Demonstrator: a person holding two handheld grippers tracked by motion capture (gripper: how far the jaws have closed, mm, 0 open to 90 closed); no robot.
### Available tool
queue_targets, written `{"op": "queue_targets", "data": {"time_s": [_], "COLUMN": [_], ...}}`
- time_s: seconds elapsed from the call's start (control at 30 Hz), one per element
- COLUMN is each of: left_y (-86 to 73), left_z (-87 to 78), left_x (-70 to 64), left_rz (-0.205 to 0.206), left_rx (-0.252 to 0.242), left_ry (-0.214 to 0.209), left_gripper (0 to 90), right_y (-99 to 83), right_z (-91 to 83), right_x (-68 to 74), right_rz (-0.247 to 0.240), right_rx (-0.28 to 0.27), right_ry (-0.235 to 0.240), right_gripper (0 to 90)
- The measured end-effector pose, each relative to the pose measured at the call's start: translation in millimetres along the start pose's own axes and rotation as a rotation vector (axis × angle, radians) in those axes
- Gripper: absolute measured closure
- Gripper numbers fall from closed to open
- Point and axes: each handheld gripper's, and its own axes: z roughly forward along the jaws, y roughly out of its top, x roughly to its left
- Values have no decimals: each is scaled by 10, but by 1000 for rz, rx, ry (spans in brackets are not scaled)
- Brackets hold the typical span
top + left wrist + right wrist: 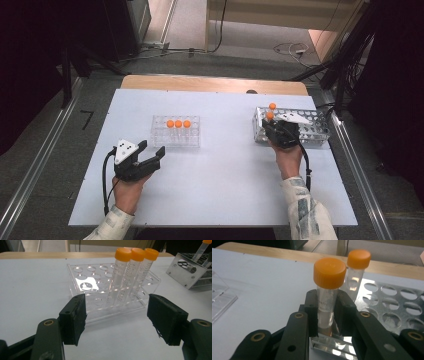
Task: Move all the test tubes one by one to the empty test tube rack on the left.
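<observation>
A clear plastic rack (175, 131) (105, 290) in the middle of the white table holds three orange-capped tubes (178, 124) (132, 275) in a row. My left gripper (150, 152) (116, 320) stands open just in front of it, nothing between its jaws. At the right, a metal rack (310, 127) (392, 312) holds two orange-capped tubes. My right gripper (274, 127) (326, 315) is shut on the nearer tube (270, 116) (329, 285), which stands upright in the rack's near-left corner. The second tube (272, 106) (357, 270) stands just behind it.
The white table top (220, 175) has free room between the two racks and in front. A wooden edge (215, 83) runs along the far side. Cables lie on the floor beyond; metal rails flank the table.
</observation>
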Motion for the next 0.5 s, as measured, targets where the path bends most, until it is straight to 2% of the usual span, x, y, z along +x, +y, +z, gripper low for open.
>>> {"op": "queue_targets", "data": {"time_s": [0.2, 0.5], "left_y": [4, 4], "left_z": [-3, 13], "left_x": [-2, -16], "left_rz": [3, 2], "left_rx": [5, 21], "left_ry": [-5, -13], "left_gripper": [295, 257], "right_y": [164, 294], "right_z": [-142, -402], "right_x": [17, 17], "right_rz": [-18, -31], "right_rx": [-35, -86], "right_ry": [-9, -3], "right_gripper": [720, 721]}}
